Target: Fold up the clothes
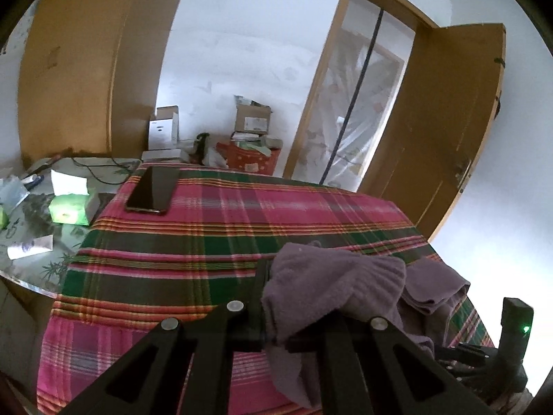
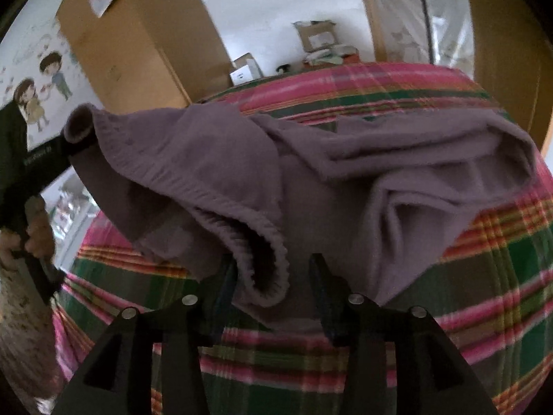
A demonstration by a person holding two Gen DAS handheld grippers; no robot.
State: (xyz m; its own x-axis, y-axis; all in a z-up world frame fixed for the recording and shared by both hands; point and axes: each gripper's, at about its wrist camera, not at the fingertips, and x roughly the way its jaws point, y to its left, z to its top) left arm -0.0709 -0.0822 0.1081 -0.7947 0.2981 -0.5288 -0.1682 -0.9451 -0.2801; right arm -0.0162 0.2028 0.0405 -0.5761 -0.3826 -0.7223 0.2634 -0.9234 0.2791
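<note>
Right up against our lens, the right gripper (image 2: 273, 276) stands with jaws apart, the ribbed hem of the purple garment (image 2: 311, 159) drooping between the fingers without being pinched. We see the plaid cloth (image 1: 207, 228) covering the table, broad and bright, and the garment heaped on it near the right edge. Our left gripper (image 1: 266, 311) is clenched on a fold of that garment, lifting it clear of the cloth. Over by the far left corner of the plaid lies a dark phone (image 1: 152, 190), and beyond the cloth's left edge sits a green tissue box (image 1: 71, 207). A hand (image 2: 34, 235) grips the left tool's handle.
</note>
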